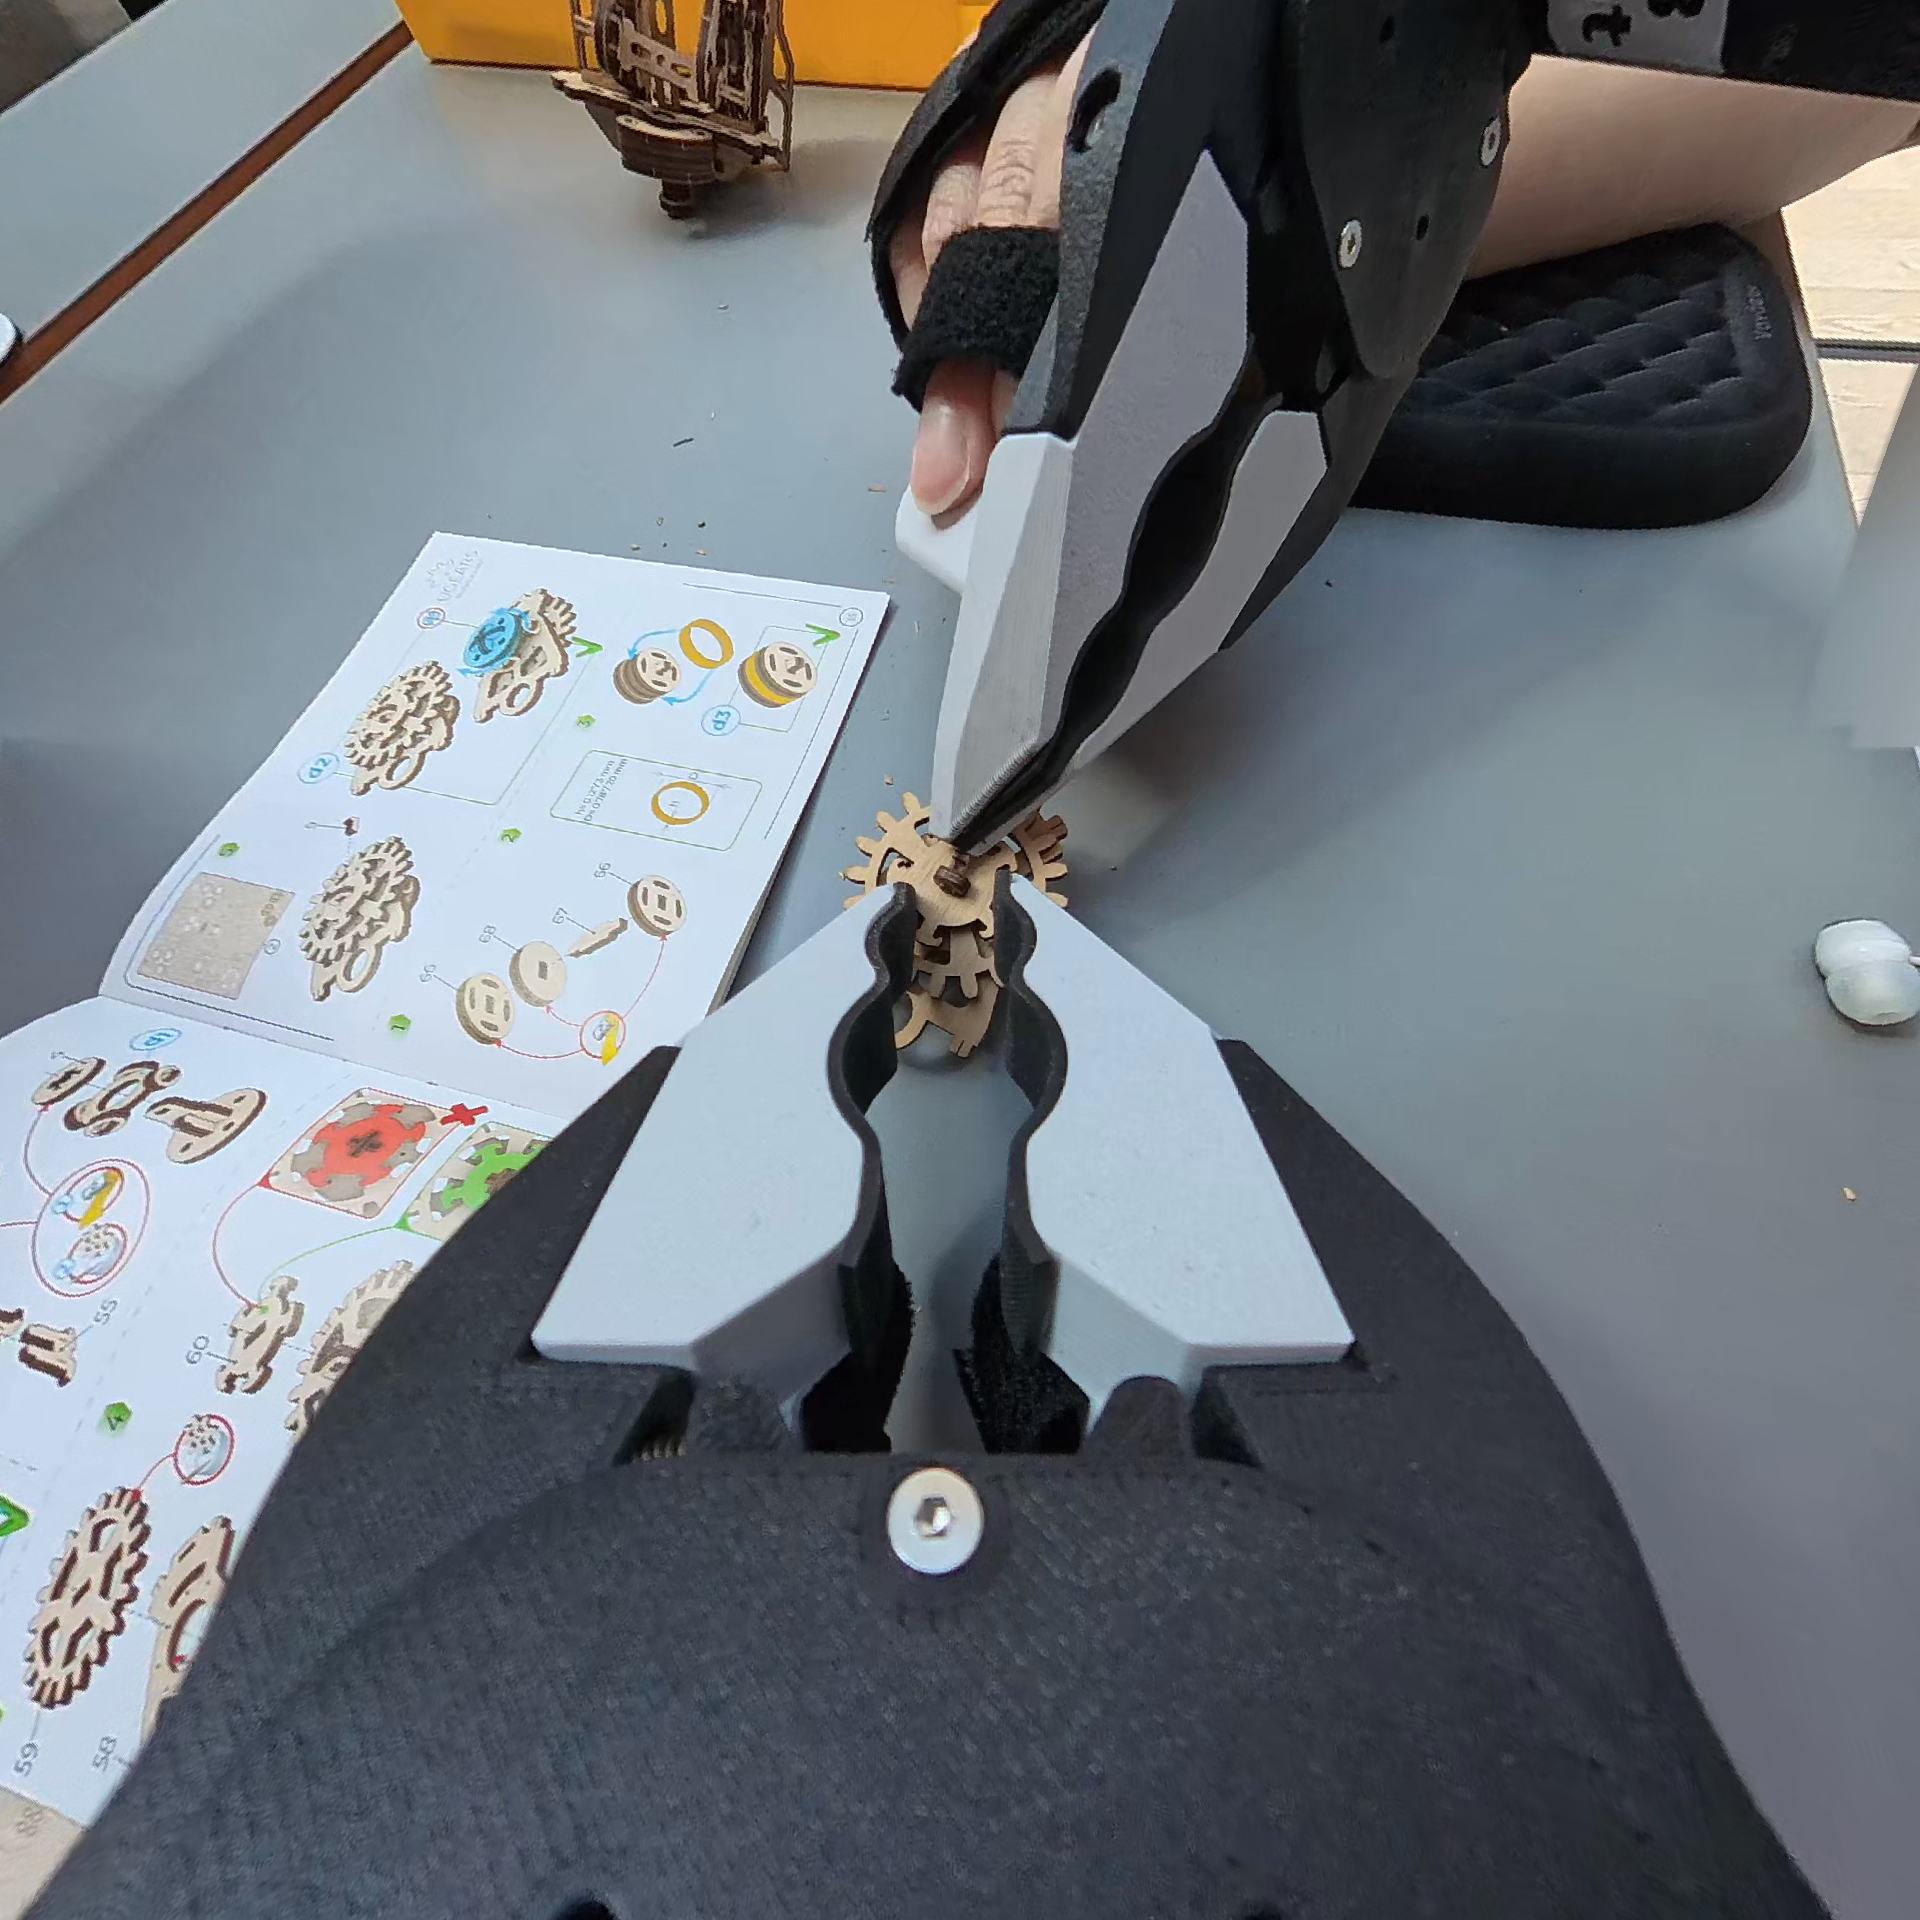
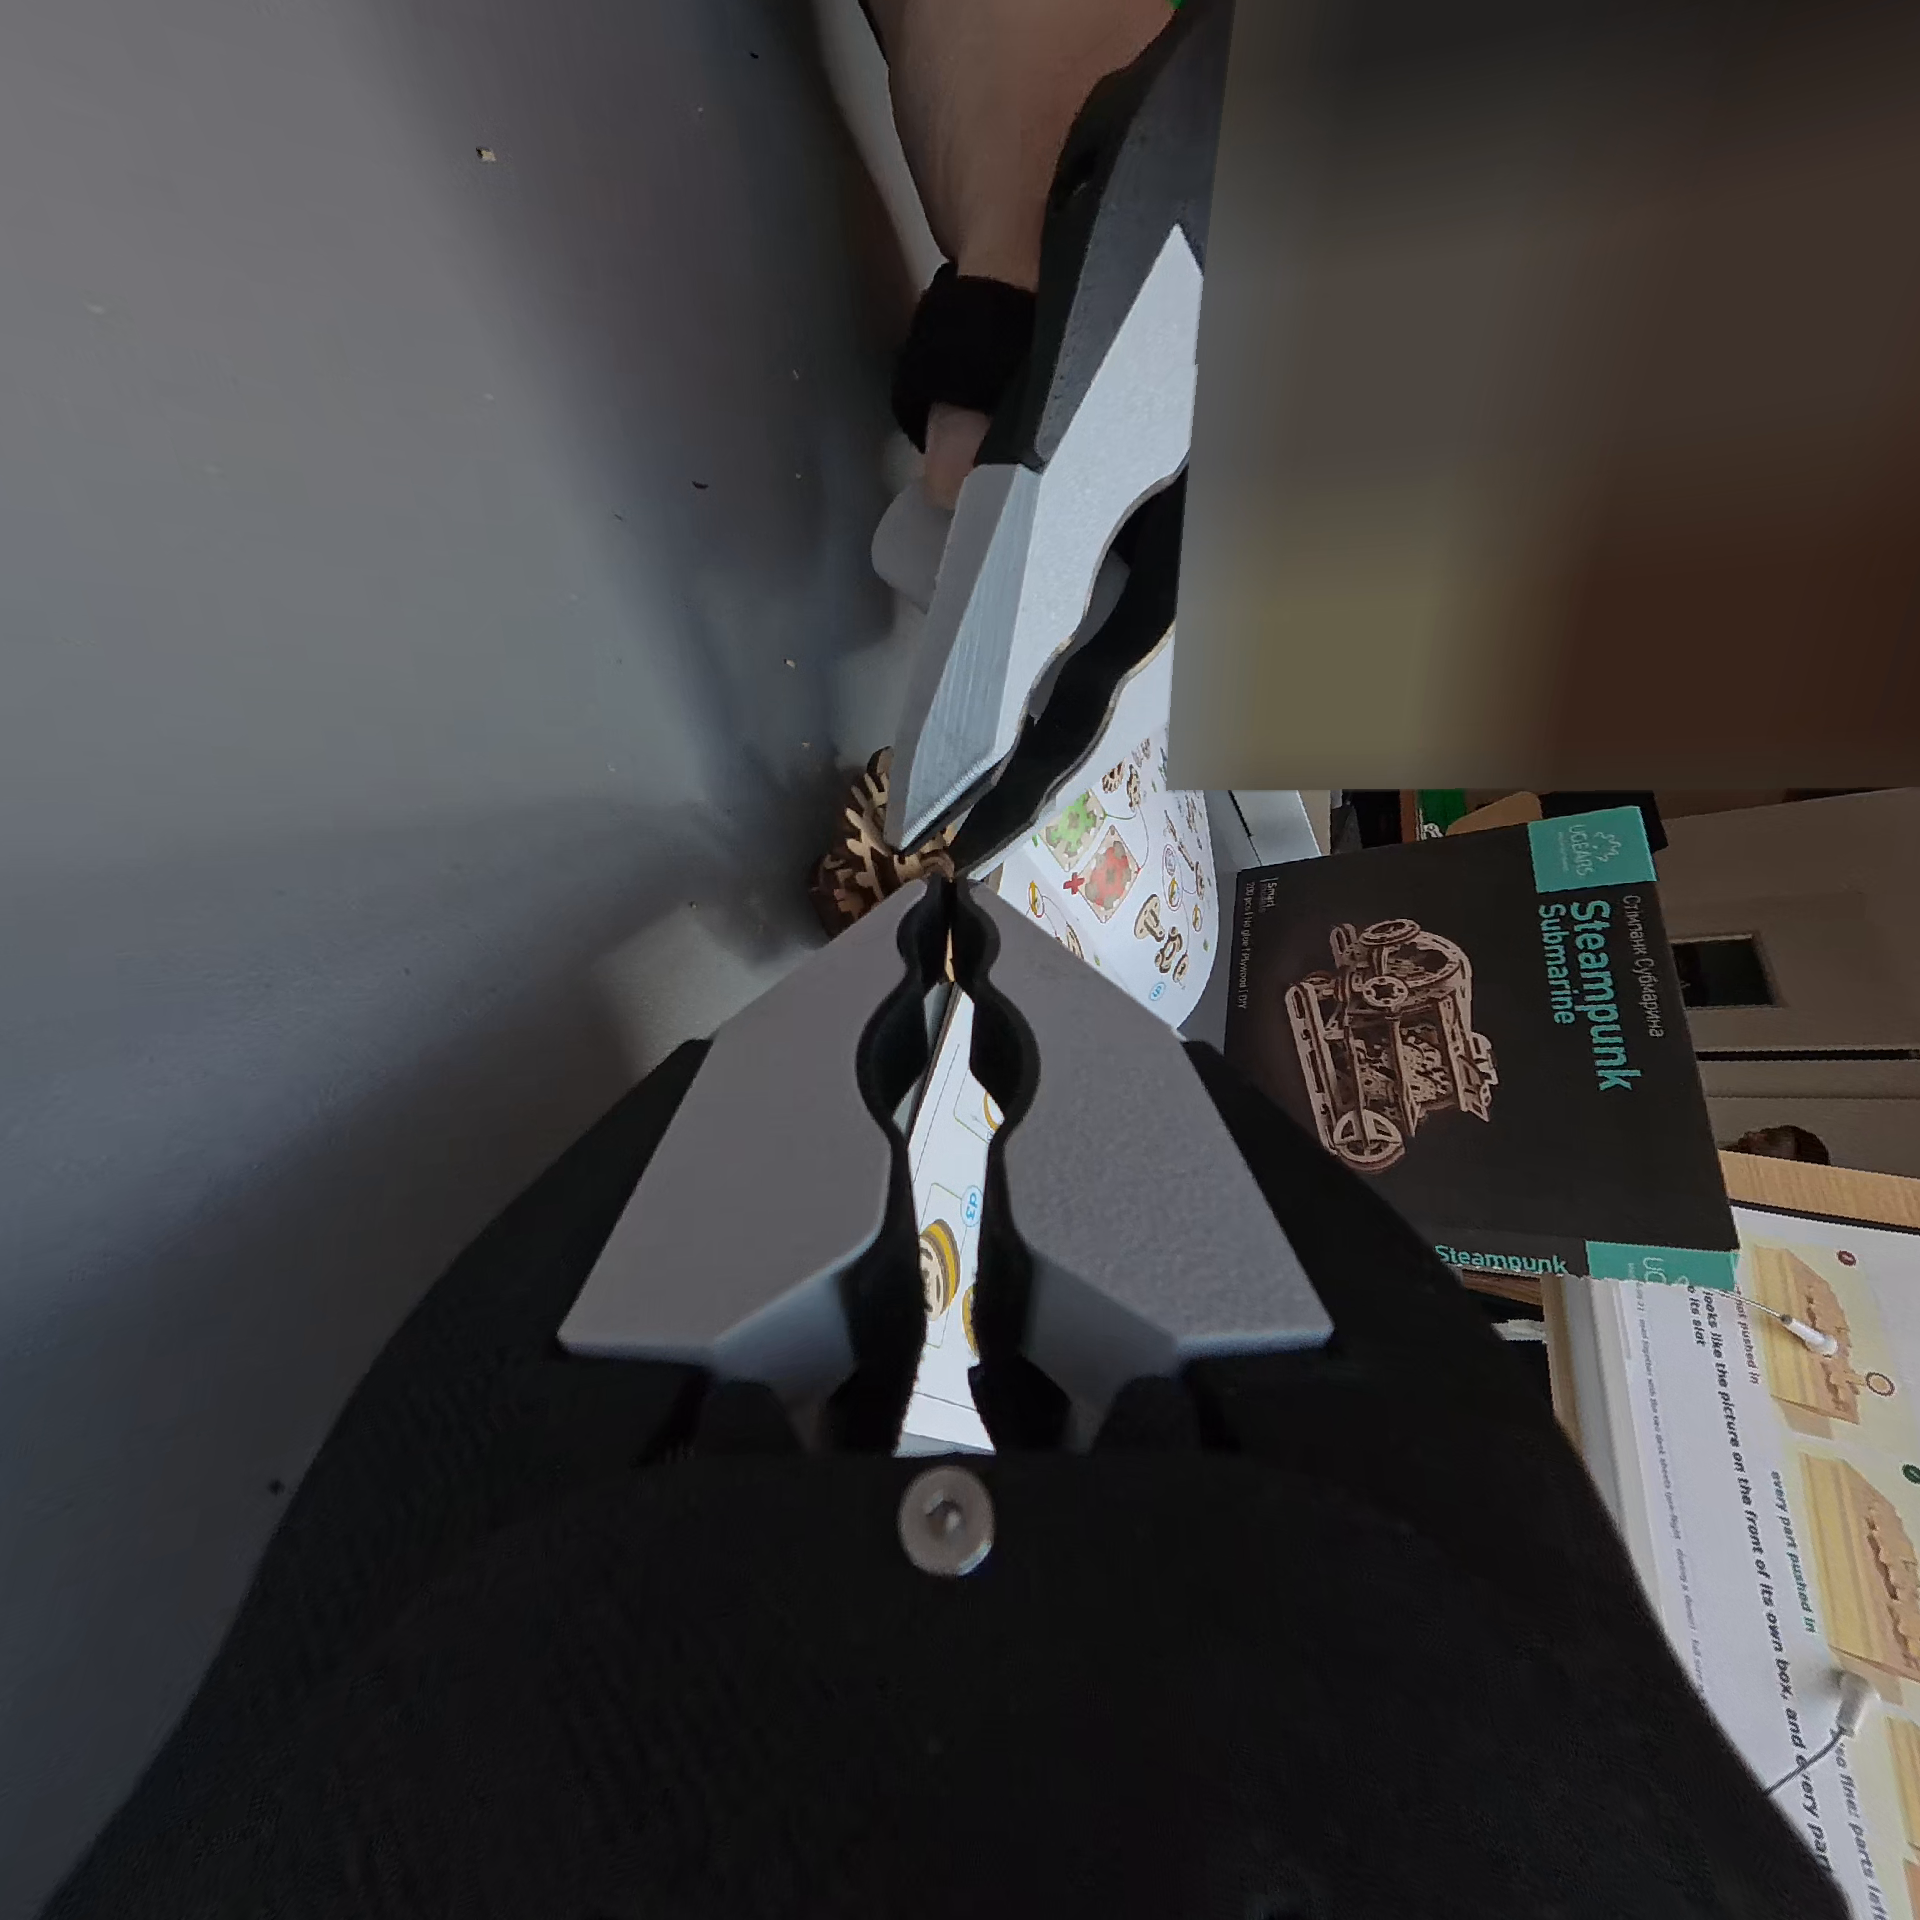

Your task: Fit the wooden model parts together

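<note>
A small wooden gear assembly (image 1: pixel 948 971) of several light-brown toothed wheels is held just above the grey table (image 1: pixel 1351 935). My left gripper (image 1: pixel 948 904) is shut on it from the near side. My right gripper (image 1: pixel 982 821) comes down from the top and is shut on a small dark wooden peg (image 1: pixel 951 878), which touches the top of the assembly. In the right wrist view my right gripper (image 2: pixel 948 899) is closed on a thin wooden sliver, the left gripper (image 2: pixel 940 831) meets it tip to tip, and the gears (image 2: pixel 862 836) show behind.
An open instruction booklet (image 1: pixel 468 831) lies left of the work. A finished wooden model (image 1: pixel 675 94) and a yellow box (image 1: pixel 499 31) stand at the back. A black cushion (image 1: pixel 1579 384) lies at the right, with a small white object (image 1: pixel 1870 971). The dark kit box (image 2: pixel 1455 1039) stands nearby. Less than 4 cm separates the two grippers' tips. The small white object (image 1: pixel 1870 971) is about equally far from each gripper, around 15 cm.
</note>
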### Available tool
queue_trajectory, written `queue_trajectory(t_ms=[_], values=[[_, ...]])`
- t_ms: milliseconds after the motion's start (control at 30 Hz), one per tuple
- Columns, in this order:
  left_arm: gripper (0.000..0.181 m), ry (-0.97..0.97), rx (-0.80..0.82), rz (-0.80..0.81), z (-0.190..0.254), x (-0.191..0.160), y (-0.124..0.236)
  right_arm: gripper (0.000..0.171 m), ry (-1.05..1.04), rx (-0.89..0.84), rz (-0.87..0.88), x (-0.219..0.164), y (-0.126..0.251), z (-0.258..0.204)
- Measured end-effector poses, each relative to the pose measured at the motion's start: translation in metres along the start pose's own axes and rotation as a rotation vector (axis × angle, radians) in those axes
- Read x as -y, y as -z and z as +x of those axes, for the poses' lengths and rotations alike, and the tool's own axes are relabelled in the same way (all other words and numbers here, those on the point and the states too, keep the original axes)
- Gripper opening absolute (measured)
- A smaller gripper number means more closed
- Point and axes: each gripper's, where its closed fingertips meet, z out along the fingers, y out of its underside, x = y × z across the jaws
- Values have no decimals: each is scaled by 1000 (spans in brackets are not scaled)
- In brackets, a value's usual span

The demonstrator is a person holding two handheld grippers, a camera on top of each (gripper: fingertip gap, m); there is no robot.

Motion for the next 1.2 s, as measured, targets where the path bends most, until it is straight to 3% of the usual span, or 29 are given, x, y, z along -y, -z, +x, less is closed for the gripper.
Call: queue_trajectory(t_ms=[1200], values=[[12, -64, 76, -39, -1, 0, 0, 0, -77, 23, -16, -2, -2, 0]])
